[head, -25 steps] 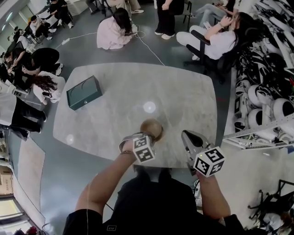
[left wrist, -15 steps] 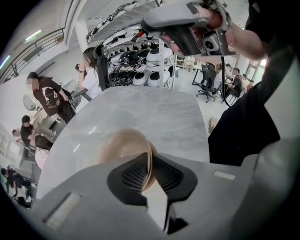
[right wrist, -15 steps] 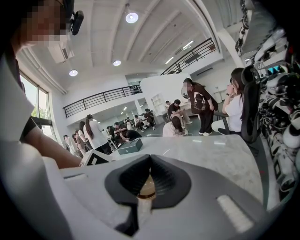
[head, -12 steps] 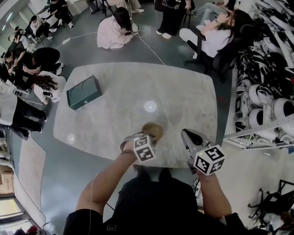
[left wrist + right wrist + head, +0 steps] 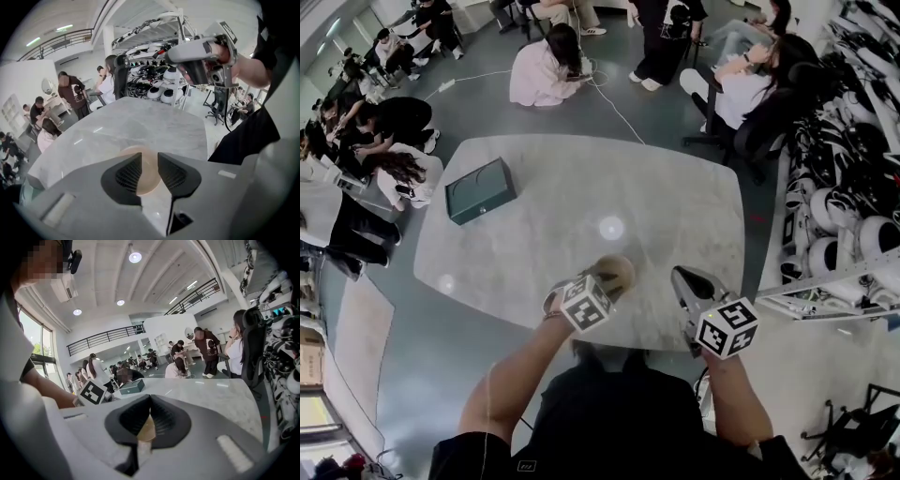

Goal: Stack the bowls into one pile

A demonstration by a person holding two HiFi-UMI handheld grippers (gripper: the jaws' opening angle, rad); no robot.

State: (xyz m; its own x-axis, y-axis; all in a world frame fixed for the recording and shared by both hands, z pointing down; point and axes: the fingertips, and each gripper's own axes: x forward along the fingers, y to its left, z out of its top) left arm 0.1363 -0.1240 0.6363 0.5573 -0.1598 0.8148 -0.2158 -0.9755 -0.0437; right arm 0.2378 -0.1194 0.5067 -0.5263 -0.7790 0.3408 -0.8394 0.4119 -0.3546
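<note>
A tan wooden bowl (image 5: 616, 271) stands on the marble table (image 5: 675, 197) near its front edge; whether more bowls are nested in it I cannot tell. My left gripper (image 5: 598, 284) hangs just above the bowl's near rim. Its jaws have just been opening, and nothing is pressed between them. In the left gripper view the bowl (image 5: 140, 176) shows below through the gap of the left gripper (image 5: 149, 165). To the right of the bowl and apart from it, my right gripper (image 5: 682, 281) is shut and empty. A tan sliver of bowl (image 5: 146, 430) shows beyond the right gripper (image 5: 149, 414).
A dark green box (image 5: 481, 190) lies at the table's far left. Several people sit and stand on the floor round the far side. White machine parts (image 5: 853, 225) line the right wall. The table's front edge is just below both grippers.
The left gripper has lifted a little off the bowl, rolled, and its jaws have come apart, leaving the bowl on the table. The right gripper has kept still.
</note>
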